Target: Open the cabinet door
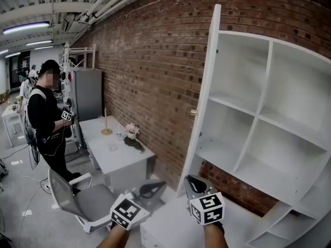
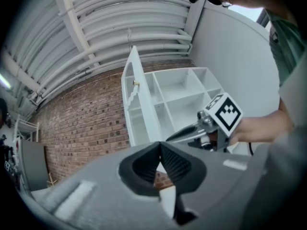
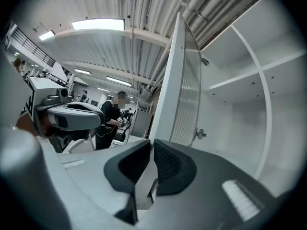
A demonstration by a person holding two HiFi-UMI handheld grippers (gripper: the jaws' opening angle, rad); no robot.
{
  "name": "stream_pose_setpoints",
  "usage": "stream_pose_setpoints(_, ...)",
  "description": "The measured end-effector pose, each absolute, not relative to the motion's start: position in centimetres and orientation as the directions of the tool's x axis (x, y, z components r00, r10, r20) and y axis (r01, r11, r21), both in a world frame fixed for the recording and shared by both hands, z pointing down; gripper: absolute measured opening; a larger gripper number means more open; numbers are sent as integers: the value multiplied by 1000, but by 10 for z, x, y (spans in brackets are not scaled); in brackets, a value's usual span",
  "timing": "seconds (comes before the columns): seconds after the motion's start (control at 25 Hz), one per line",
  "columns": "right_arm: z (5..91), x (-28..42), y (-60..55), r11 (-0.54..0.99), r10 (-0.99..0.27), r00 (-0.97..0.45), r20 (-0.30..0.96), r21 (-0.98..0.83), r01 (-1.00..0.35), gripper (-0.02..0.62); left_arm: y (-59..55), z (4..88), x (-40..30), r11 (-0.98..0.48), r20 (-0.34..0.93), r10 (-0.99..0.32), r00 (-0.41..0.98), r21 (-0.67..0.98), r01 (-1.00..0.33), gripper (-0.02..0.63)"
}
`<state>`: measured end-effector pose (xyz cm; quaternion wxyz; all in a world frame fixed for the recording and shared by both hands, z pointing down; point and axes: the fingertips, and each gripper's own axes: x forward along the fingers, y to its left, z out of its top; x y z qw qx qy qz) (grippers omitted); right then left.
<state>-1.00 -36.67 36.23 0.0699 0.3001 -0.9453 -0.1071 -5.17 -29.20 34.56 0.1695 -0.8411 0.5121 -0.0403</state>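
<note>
Cabinet door (image 1: 204, 97) work looks done. Your left gripper (image 1: 150, 190), low and left of the cabinet (image 1: 269, 128), is closed and empty. Your right gripper (image 1: 194, 182), nearer it, is pinched together on nothing. The door stands swung wide at the cabinet's left edge.

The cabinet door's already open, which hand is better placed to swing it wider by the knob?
Probably right: the right gripper sits almost under the door and its knob; the left gripper is farther off to the side.
</note>
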Motion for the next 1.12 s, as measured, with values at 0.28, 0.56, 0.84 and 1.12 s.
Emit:
stream_pose_setpoints(0.28, 362, -53, -359, 812, -557, -829, 57, 245, -529, 17, -274, 347, -77, -396, -103, -888, 447, -322, -860, 2)
stream_pose_setpoints(0.56, 364, -67, -344, 805, -566, -823, 57, 254, -536, 0, -268, 343, -94, -389, -103, -891, 442, -327, -861, 2)
stream_pose_setpoints(0.84, 362, -56, -329, 794, -579, -814, 46, 260, -550, 0, -268, 343, -94, -407, -105, -882, 459, -323, -854, 2)
stream_pose_setpoints(1.12, 353, -44, -306, 787, -578, -816, 22, 280, -550, 2, -263, 341, -88, -423, -109, -872, 478, -324, -846, 2)
